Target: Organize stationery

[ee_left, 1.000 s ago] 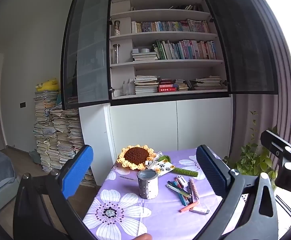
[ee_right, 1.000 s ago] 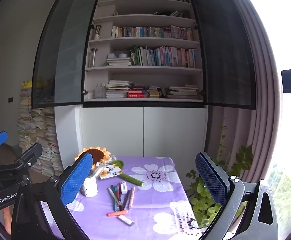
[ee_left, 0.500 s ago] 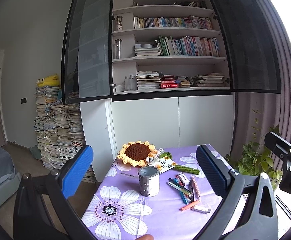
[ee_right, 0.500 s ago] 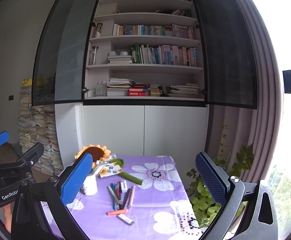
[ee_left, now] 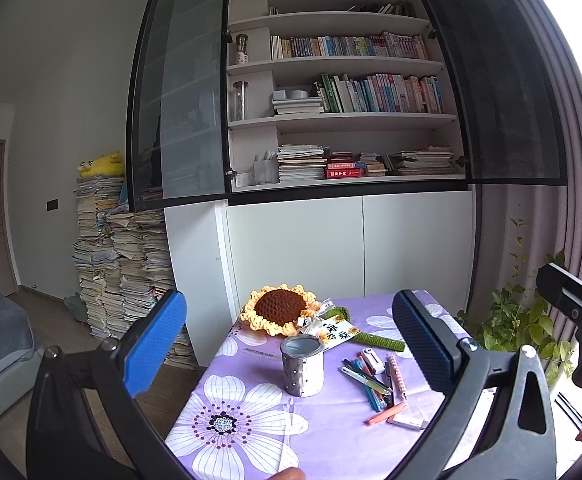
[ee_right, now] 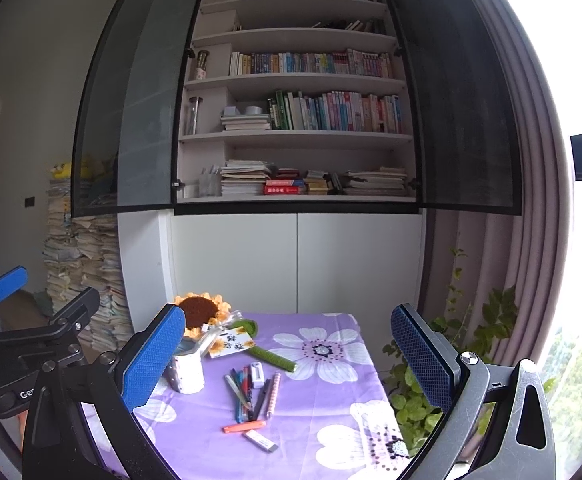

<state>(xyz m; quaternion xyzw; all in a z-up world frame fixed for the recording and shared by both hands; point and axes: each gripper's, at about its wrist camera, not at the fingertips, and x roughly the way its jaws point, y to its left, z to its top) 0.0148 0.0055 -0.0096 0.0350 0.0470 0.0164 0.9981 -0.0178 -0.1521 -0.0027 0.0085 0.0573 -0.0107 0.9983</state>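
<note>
- Left gripper (ee_left: 289,348): jaws spread wide, nothing between them; held above the near edge of the table, apart from all items.
- Right gripper (ee_right: 291,354): jaws likewise spread wide and empty, raised over the table's near right side.
- Table (ee_left: 251,432): small, covered by a purple cloth printed with large white flowers.
- Near items on the cloth: an orange pen (ee_left: 385,413) and a white eraser (ee_left: 407,422) lie close together at the front, apart from the rest.
- Just behind them, a loose bunch of pens (ee_left: 371,380) lies flat, fanned, touching one another; a small white correction tape (ee_left: 372,361) sits at the far end of the bunch.
- Pen holder (ee_left: 302,366): perforated metal cylinder, upright, left of the pens; what shows of its inside looks empty.
- Behind the holder: a crocheted sunflower (ee_left: 279,309), with a printed card (ee_left: 337,332) and green crocheted stem (ee_left: 379,341) beside it.
- Far: white cabinet with closed lower doors; above, open dark-glass doors expose the bookshelf (ee_left: 347,120), with upright rows of books and flat stacks on the lowest shelf.
- Left of cabinet: tall paper stacks (ee_left: 119,264) on the floor, yellow plush toy on top.
- Right: potted plant (ee_right: 451,360), curtain, bright window.
</note>
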